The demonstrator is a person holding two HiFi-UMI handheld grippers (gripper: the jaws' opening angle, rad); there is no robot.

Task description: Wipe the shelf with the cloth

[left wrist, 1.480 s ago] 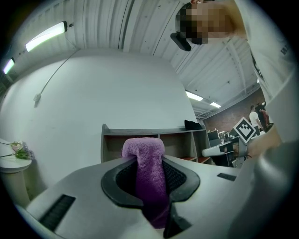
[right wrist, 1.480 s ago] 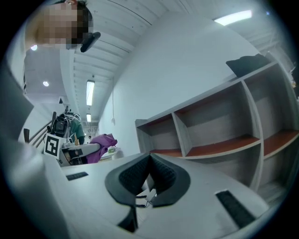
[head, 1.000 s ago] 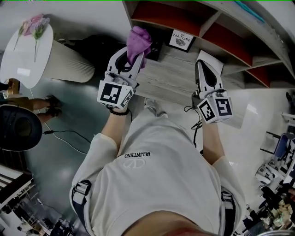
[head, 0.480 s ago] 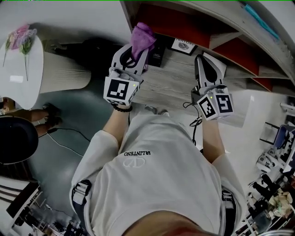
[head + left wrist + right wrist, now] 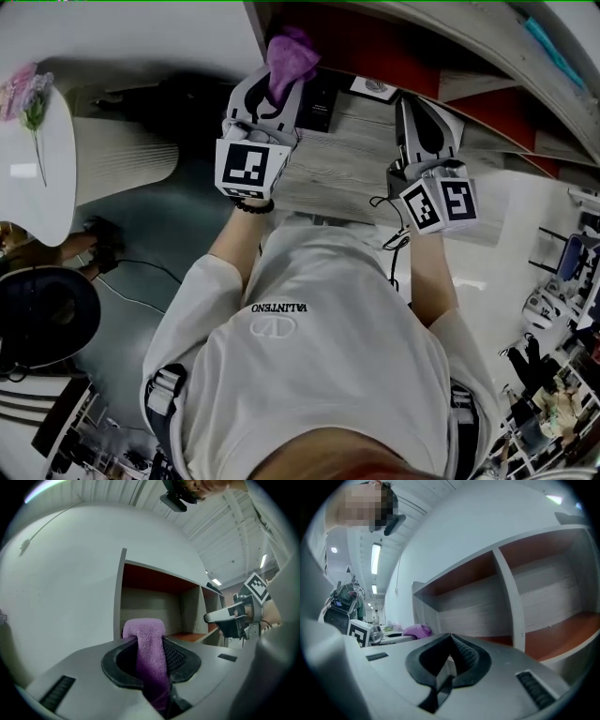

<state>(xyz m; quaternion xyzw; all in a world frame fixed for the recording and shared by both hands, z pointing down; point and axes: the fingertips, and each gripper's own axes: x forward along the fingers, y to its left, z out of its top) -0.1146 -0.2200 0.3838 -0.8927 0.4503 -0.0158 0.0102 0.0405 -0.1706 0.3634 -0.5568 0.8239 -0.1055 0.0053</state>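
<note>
In the head view my left gripper is shut on a purple cloth, whose bunched end sticks out past the jaws at the left end of the shelf unit. From the left gripper view the cloth hangs between the jaws of that gripper, facing a red-brown compartment. My right gripper hovers over the shelf's wood-grain surface, shut with nothing in it. The right gripper view shows its jaws together before open compartments, with the cloth off to the left.
A small framed sign and a dark object sit on the shelf between the grippers. A white round table with flowers stands at the left. A cable trails on the floor beside a black round seat.
Both grippers have moved forward and up towards the shelf. The cloth now sits at the mouth of the left compartment. The right gripper has stayed shut.
</note>
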